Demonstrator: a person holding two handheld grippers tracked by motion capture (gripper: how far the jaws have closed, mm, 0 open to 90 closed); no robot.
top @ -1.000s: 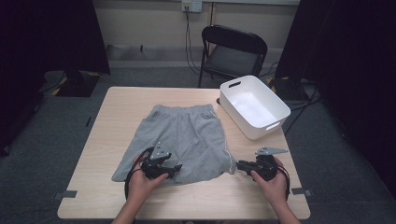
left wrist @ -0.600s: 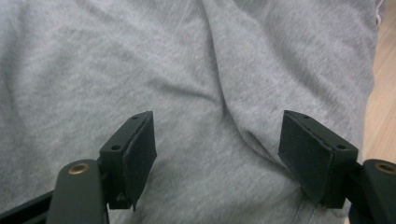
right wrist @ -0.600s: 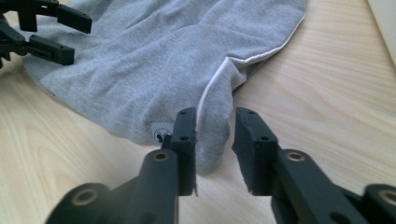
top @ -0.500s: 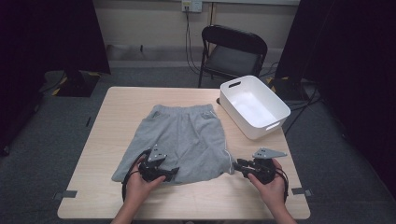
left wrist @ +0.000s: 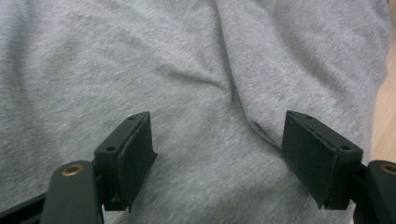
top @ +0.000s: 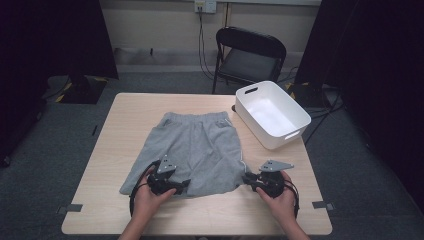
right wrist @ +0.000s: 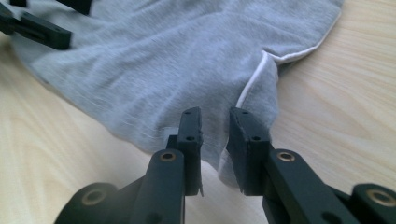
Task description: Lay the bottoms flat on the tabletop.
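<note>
1. Grey shorts (top: 197,150) lie flat on the middle of the wooden table (top: 125,120), waistband toward the far edge, leg hems toward the near edge.
2. Left gripper (top: 181,186) rests over the hem of the left leg near the near edge; its jaws stand wide, fabric lying loose between them with the pads not pressing.
3. Right gripper (top: 246,179) sits at the right leg's hem corner, by its white piping; its jaws have just been closing to a narrow gap with a fold of cloth between them, not yet pinched.
4. White plastic bin (top: 300,120) stands at the far right corner, apart from the shorts.
</note>
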